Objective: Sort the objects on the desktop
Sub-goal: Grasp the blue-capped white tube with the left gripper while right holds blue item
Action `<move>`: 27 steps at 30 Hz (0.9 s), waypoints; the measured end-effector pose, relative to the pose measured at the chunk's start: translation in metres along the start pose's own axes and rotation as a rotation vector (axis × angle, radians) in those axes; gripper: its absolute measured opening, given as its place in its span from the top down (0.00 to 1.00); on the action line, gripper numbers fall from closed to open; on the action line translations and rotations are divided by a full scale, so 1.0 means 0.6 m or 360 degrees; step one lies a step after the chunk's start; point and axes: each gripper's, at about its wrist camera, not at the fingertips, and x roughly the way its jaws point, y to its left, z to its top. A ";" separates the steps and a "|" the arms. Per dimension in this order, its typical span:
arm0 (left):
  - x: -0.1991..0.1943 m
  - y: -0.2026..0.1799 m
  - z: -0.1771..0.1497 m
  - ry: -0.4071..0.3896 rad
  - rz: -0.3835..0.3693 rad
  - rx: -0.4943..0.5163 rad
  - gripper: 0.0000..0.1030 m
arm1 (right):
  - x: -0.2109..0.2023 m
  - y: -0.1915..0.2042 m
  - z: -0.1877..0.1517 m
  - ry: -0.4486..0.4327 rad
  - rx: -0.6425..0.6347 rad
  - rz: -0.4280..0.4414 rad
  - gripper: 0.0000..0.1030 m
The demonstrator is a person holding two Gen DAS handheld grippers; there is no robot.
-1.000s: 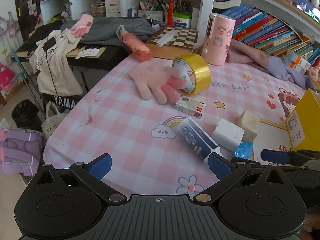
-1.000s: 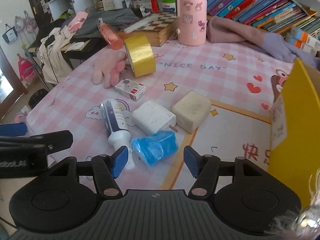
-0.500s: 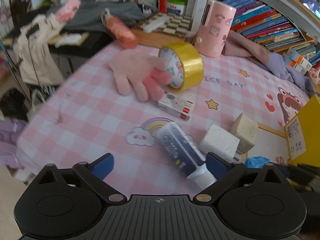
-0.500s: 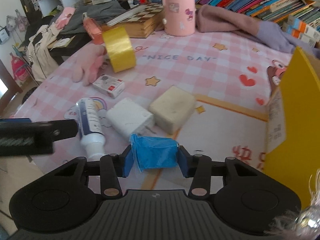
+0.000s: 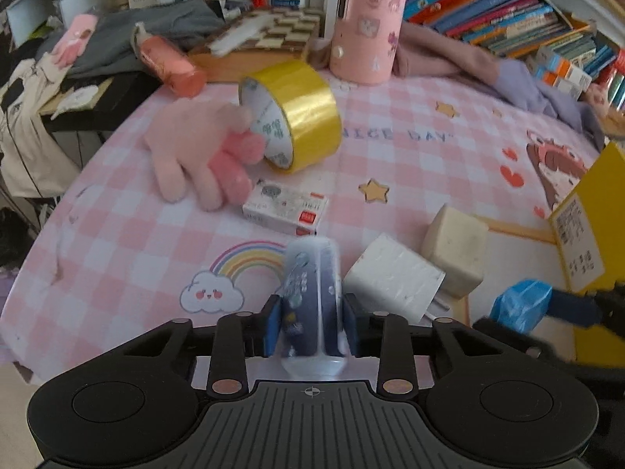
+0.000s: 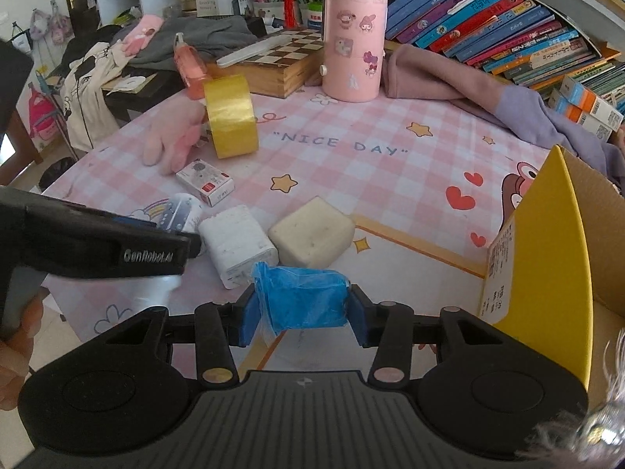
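blue wad (image 6: 300, 299) clamped in right gripper (image 6: 302, 312) beside yellow box (image 6: 547, 258); left gripper (image 5: 311, 324) just closed on navy tube (image 5: 310, 293).

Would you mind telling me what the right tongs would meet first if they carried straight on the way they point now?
Probably the beige block: it lies just beyond the blue bundle that the right tongs grip, with the white block slightly left. Depth is hard to judge.

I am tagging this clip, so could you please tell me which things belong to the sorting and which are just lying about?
In the job:
- dark blue tube, in left gripper
- crumpled blue plastic bag, in right gripper
- yellow cardboard box

Lying about:
- shelved books
- wooden chessboard
- lilac garment
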 end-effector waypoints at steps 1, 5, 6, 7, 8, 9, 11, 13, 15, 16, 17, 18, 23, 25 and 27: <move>0.000 0.002 0.000 0.0001 0.0002 0.0008 0.69 | 0.001 -0.002 0.001 0.0004 0.0003 -0.0002 0.58; -0.003 0.003 -0.009 -0.0019 0.0007 0.0057 0.69 | 0.009 -0.010 0.004 0.0050 0.0032 -0.0024 0.58; -0.003 0.003 -0.010 -0.0018 0.0012 0.0065 0.69 | 0.011 -0.011 0.007 0.0073 0.0037 -0.0047 0.58; -0.004 0.004 -0.010 -0.0016 0.0016 0.0064 0.69 | 0.011 -0.011 0.010 0.0081 0.0041 -0.0070 0.58; -0.004 0.006 -0.011 0.0000 0.0014 0.0060 0.69 | 0.008 -0.012 0.015 0.0078 0.0054 -0.0093 0.58; -0.001 0.009 -0.012 0.0045 0.0013 0.0056 0.69 | 0.003 -0.013 0.023 0.0064 0.0076 -0.0096 0.58; -0.002 0.011 -0.015 0.0066 0.0002 0.0084 0.68 | -0.007 -0.012 0.038 0.0017 0.0137 -0.0104 0.58; -0.002 0.007 -0.015 0.0092 0.0014 0.0162 0.68 | -0.015 -0.009 0.053 -0.0043 0.0185 -0.0113 0.58; -0.002 0.003 -0.015 0.0101 0.0019 0.0197 0.68 | -0.024 -0.003 0.067 -0.0112 0.0200 -0.0112 0.58; -0.002 0.002 -0.014 0.0104 0.0022 0.0201 0.68 | -0.028 0.002 0.074 -0.0147 0.0191 -0.0119 0.58; -0.002 0.002 -0.013 0.0111 0.0023 0.0202 0.68 | -0.031 0.004 0.080 -0.0167 0.0183 -0.0128 0.58; -0.001 0.002 -0.012 0.0117 0.0022 0.0203 0.68 | -0.034 0.005 0.086 -0.0180 0.0177 -0.0132 0.58; -0.003 0.001 -0.014 0.0109 0.0025 0.0207 0.68 | -0.051 0.003 0.098 -0.0213 0.0137 -0.0153 0.58; -0.004 0.001 -0.017 0.0092 0.0026 0.0209 0.68 | -0.055 0.000 0.098 -0.0220 0.0116 -0.0164 0.58; -0.005 0.002 -0.020 0.0076 0.0026 0.0206 0.68 | -0.055 -0.006 0.095 -0.0213 0.0109 -0.0180 0.58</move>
